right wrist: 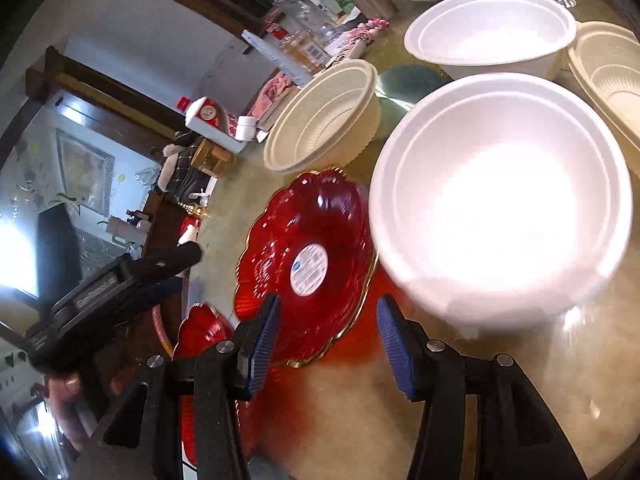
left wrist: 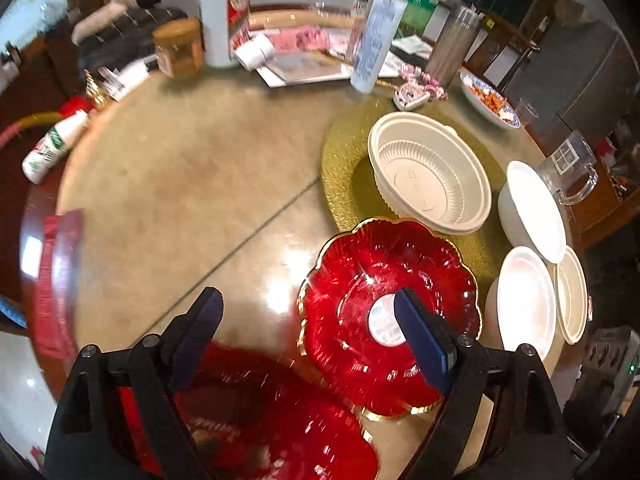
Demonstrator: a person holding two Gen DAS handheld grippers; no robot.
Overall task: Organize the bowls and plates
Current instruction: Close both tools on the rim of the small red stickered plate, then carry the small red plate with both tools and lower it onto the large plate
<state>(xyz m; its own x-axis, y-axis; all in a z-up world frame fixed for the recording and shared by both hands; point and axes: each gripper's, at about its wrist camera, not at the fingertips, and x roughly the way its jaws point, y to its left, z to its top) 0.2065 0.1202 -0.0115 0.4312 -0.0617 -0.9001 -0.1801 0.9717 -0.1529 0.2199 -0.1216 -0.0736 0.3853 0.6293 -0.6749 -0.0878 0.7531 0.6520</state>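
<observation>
A red glass plate (left wrist: 384, 316) with a scalloped gold rim and a round white label sits on the glass-topped round table (left wrist: 192, 184), a second red plate (left wrist: 264, 420) near it at the table's edge. Two cream ribbed bowls, one (left wrist: 430, 178) on a gold mat (left wrist: 340, 172), and two white foam bowls (right wrist: 500, 200) stand beside them. The left gripper (left wrist: 308, 320) hangs wide open and empty above the plates; the right gripper (right wrist: 326, 340), jaws half apart, grips nothing.

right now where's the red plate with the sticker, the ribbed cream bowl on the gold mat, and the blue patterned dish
red plate with the sticker (right wrist: 316, 216), right wrist view, ribbed red glass above the label
ribbed cream bowl (left wrist: 428, 176), left wrist view, inner floor
blue patterned dish (left wrist: 468, 90), left wrist view, near rim
</observation>
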